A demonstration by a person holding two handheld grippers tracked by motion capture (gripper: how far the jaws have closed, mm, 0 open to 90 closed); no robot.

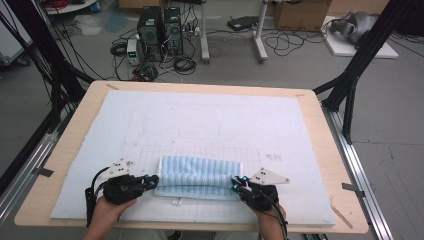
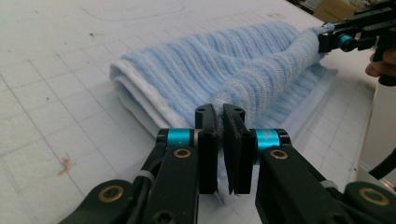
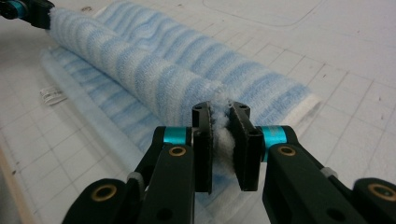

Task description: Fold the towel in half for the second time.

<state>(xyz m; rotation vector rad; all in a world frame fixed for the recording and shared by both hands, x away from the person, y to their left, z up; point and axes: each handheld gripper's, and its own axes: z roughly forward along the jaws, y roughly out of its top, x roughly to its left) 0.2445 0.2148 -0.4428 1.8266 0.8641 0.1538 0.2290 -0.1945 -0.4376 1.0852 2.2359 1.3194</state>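
You are working on the pale blue foam mat (image 1: 200,115) with its faint ruled grid, which covers most of the light wooden table (image 1: 320,130) ahead of both grippers; it gives the cloth a soft, flat bed to be folded on.

The light blue and white striped terry towel (image 1: 197,177) lies stretched between your 2 grippers, already doubled lengthwise. You hold 1 edge of it lifted at both ends, so that layer rises as a taut ridge above the part resting on the mat, probably so it can be carried over for the next fold.

Your left gripper (image 2: 219,116) has its jaws nearly closed, pinching the towel's near corner. Your right gripper (image 3: 222,114) is likewise almost closed, with white pile bunched between its jaws.

A small white label (image 3: 52,95) lies on the mat left of the right gripper, beside the towel's lower edge.

No containers are on the table.
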